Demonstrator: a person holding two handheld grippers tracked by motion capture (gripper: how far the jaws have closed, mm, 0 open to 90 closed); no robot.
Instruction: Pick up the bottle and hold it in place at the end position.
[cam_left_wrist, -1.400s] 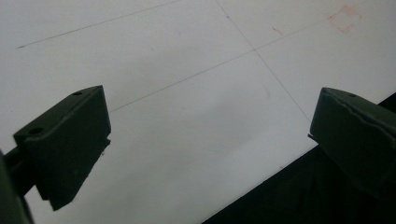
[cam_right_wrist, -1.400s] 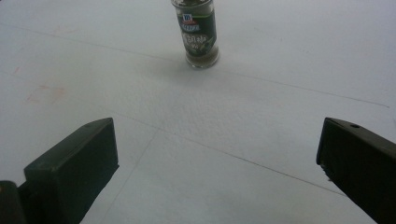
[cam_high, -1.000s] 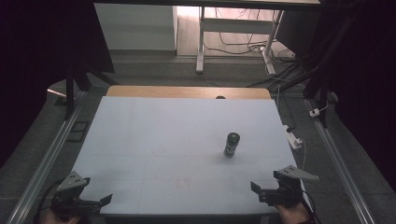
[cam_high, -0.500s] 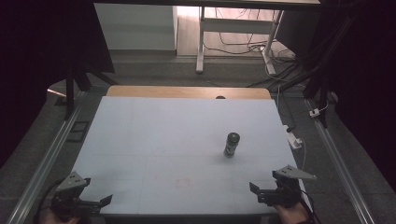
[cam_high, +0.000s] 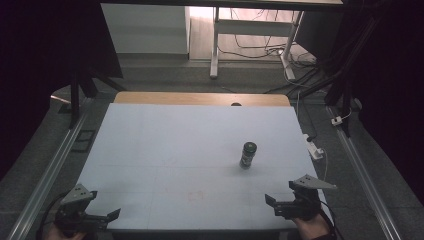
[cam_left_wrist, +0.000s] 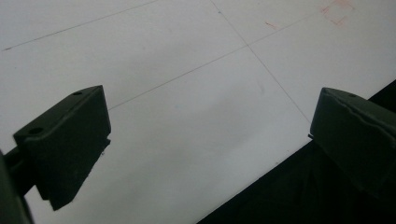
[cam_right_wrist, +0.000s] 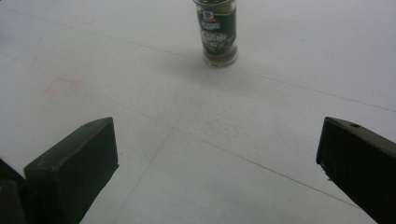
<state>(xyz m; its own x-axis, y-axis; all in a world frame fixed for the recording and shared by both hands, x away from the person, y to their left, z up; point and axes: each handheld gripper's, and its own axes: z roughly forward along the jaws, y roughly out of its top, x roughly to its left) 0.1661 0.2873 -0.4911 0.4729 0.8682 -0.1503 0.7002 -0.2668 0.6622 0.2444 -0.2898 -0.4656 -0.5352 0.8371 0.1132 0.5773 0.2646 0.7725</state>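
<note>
A small glass spice jar with a dark green label and dark lid stands upright on the white table, right of centre. The right gripper view looks at the same jar from the near side, well beyond the jaws. My right gripper is at the table's near right edge, open, nothing between its jaws. My left gripper rests at the near left corner, open and empty, with its jaws straddling the table's front edge.
A faint red square mark lies on the table near the front middle. A wooden strip runs along the table's far edge. Metal rails flank both sides. A white power strip lies off the right edge.
The right gripper has shifted very slightly toward the near edge. The jar and the left gripper have not moved.
</note>
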